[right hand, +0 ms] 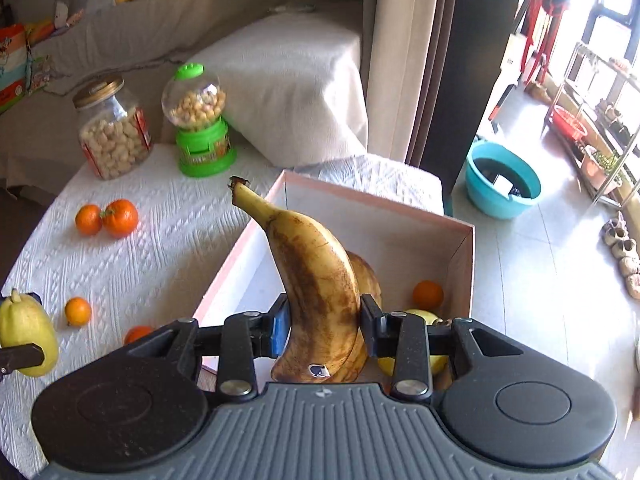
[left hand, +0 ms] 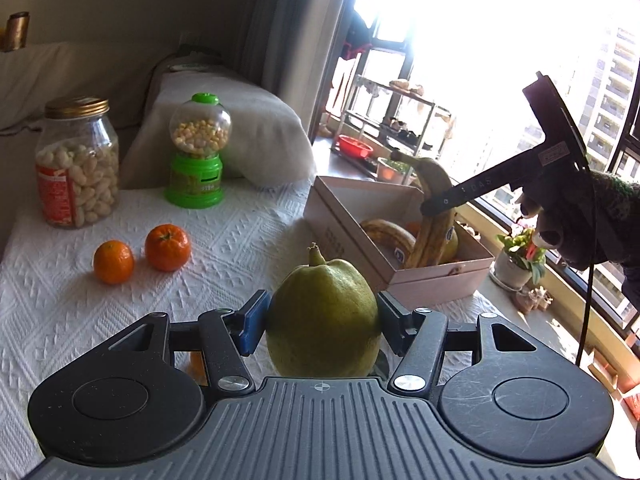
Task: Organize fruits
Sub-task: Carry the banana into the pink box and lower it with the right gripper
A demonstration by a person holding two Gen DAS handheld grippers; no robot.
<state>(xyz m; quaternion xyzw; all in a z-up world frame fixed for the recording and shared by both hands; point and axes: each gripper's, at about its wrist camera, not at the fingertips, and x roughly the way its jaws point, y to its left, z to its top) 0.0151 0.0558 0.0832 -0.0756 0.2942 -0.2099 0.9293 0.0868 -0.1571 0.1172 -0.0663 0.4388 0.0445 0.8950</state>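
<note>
Fruits go in pale cardboard box (right hand: 460, 256): our right gripper (right hand: 324, 326) clamps spotted yellow banana (right hand: 316, 280) above it, left gripper (left hand: 322, 322) w/ green pear (left hand: 322, 316) pinched nearby.

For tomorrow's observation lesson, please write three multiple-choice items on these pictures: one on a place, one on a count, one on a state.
1. Where is the banana held by the right tongs?
A. Over the pink box
B. Beside the peanut jar
C. On the floor

2. How many tangerines lie side by side in front of the glass jar?
A. One
B. Two
C. Four

3. What state are the left tongs in?
A. Open and empty
B. Shut on a tangerine
C. Shut on a green pear

Answers: 1 A, the box lies under the banana. 2 B, a pair rests on the white cloth. 3 C, both pads press the pear's sides.
</note>
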